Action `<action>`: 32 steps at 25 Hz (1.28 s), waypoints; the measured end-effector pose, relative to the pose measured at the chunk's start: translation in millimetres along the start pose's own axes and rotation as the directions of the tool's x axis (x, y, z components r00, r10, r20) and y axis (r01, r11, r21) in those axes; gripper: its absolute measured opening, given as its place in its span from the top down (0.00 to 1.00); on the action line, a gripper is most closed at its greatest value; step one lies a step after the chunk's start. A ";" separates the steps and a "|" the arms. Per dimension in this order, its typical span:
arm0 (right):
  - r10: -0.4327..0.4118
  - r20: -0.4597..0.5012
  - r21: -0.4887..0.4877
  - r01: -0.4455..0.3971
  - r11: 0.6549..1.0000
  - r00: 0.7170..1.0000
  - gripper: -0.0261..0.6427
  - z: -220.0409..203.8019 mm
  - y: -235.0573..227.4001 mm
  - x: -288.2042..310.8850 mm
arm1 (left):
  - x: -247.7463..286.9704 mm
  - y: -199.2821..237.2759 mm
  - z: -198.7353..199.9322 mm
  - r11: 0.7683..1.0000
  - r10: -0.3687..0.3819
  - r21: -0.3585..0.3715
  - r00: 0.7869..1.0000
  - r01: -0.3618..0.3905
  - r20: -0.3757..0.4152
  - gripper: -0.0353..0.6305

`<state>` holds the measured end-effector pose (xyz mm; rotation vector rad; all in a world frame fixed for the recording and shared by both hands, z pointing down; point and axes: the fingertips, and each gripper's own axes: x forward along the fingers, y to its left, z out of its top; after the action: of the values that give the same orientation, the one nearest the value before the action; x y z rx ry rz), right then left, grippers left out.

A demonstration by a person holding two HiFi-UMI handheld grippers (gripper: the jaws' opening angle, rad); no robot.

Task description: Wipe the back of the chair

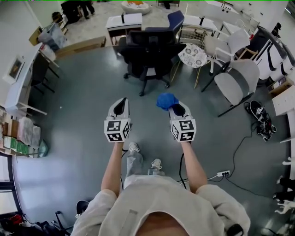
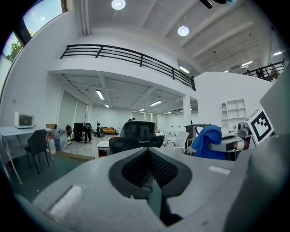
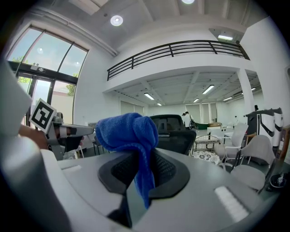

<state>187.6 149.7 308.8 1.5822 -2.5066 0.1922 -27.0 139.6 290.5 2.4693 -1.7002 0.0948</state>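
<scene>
Bunched fuzzy blue cloth [image 3: 128,132]; right tool [image 3: 141,179]

**An open-plan office under a mezzanine**

I'm working in a big shared office. From the head view I see a grey floor [image 1: 78,115] with a black swivel office chair [image 1: 150,50] on a star base. White desks [image 1: 124,20] stand behind it, and white shell chairs [image 1: 237,80] and a small round table [image 1: 192,55] are off to the right. A power strip [image 1: 223,174] lies on the floor with its cable. The gripper views give me high white walls, a railed mezzanine [image 2: 131,56], round ceiling lights [image 2: 118,4], tall windows [image 3: 50,59] and people [image 2: 86,131] far off among more furniture.
</scene>
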 end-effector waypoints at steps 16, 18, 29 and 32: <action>-0.080 -0.025 -0.006 0.080 0.997 0.996 0.86 22.4 16.8 179.5 | 136.6 128.7 -19.5 0.992 -0.101 -0.077 0.994 0.098 -0.033 0.94; -0.105 -0.018 -0.010 0.104 0.994 0.994 0.86 32.7 12.7 195.4 | 157.7 139.4 -8.3 0.990 -0.129 -0.067 0.991 0.127 -0.026 0.94; -0.232 0.012 0.016 0.232 0.973 0.973 0.86 53.8 -14.0 239.3 | 216.5 167.1 9.3 0.972 -0.233 -0.035 0.972 0.232 -0.020 0.94; -0.231 0.003 0.006 0.231 0.973 0.973 0.86 50.5 -12.7 249.0 | 222.2 171.7 4.2 0.970 -0.243 -0.033 0.970 0.242 -0.029 0.94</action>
<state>90.1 -85.2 312.5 1.8603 -2.3000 0.1649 -107.6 -126.6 329.6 2.6148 -1.3635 0.0819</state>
